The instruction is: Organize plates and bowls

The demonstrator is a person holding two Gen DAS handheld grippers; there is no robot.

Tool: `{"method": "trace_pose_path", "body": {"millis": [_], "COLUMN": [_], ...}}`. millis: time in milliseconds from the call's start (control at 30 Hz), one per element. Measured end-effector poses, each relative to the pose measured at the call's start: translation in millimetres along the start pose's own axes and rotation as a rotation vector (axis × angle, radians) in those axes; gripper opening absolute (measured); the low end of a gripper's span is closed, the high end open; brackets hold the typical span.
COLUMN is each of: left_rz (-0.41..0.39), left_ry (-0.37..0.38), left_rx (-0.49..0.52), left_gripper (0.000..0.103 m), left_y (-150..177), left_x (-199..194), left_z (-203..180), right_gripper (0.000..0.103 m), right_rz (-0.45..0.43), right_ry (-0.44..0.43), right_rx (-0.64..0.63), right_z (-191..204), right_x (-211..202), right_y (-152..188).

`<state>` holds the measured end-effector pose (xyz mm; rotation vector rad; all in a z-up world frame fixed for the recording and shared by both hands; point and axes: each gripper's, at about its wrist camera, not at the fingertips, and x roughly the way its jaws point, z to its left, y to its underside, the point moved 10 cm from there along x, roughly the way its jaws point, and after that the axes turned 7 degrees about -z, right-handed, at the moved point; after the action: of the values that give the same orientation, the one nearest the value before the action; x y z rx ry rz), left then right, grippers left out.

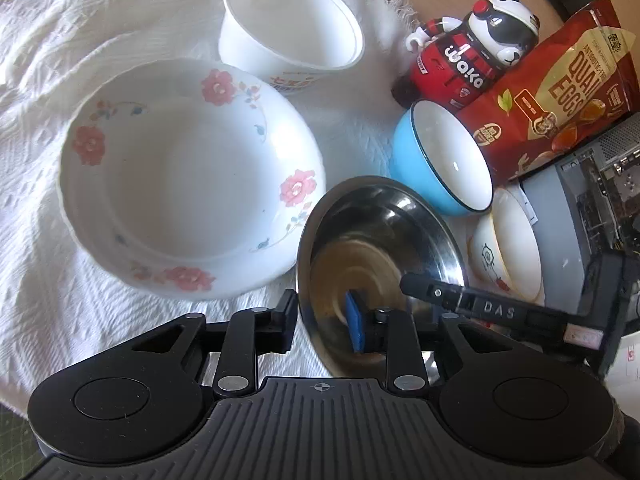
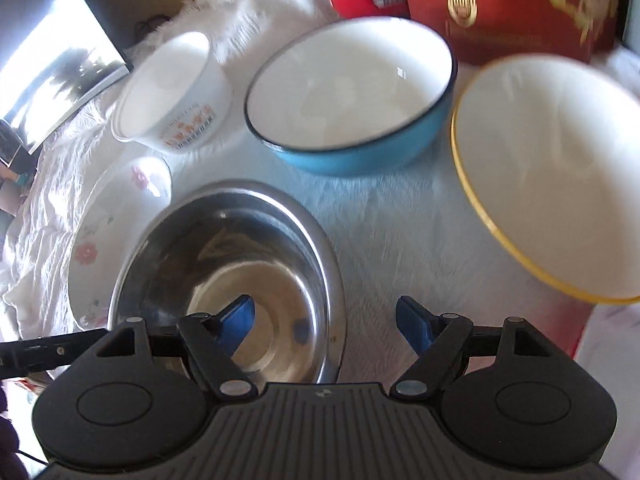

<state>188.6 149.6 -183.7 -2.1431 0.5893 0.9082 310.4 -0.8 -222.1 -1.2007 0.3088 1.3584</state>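
Steel bowl sits upright, mouth up, on the white cloth over the tabletop, just right of the floral bowl; it's round, so no real long axis. The left gripper straddles its near-left rim, fingers not clearly pinching yet. The right gripper is wide open across the near-right rim. Looks like a two-handed lift for stacking.

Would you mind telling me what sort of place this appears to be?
Probably a home table: a white textured cloth bearing household bowls such as the floral bowl, with a quail-egg snack bag and a panda figurine beside them.
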Motion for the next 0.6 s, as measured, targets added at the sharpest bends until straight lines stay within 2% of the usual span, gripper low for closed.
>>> {"method": "trace_pose_path", "body": {"millis": [33,67,100,200,300,400,500,600], "left_rz": [0.0,0.002,0.008,0.037,0.027,-0.03,-0.09,-0.139], "left_ry": [-0.001,-0.001,-0.006,-0.032,-0.044,-0.037,-0.025,-0.044], "left_rx": [-0.003,-0.004,-0.005,0.006,0.055,0.095,0.095,0.081], "left_gripper": [0.029,0.028,0.025,0.025,0.025,0.025,0.025,0.025], "left_y": [-1,-1,-2,-1,-4,-16,-35,-53], "left_x": [3,5,7,12,4,-16,-37,-50], "left_z": [0,0,1,1,-4,-10,-5,15], "right_gripper": [0.076,0.065,0.048,0.035,0.035,0.037,0.039,0.041], "right_rz": [0.001,-0.007,-0.008,-0.006,-0.023,-0.064,-0.108,-0.149], "right_ry": [0.002,0.005,0.003,-0.006,0.013,0.023,0.003,-0.026], "right_rx": [0.002,-0.011,-0.035,-0.1,-0.153,-0.184,-0.199,-0.218], "right_z": [0,0,2,9,16,25,40,62], "right_x": [1,3,2,0,-6,-20,-37,-44], "right_y": [1,1,1,-1,-3,-7,-15,-26]}}
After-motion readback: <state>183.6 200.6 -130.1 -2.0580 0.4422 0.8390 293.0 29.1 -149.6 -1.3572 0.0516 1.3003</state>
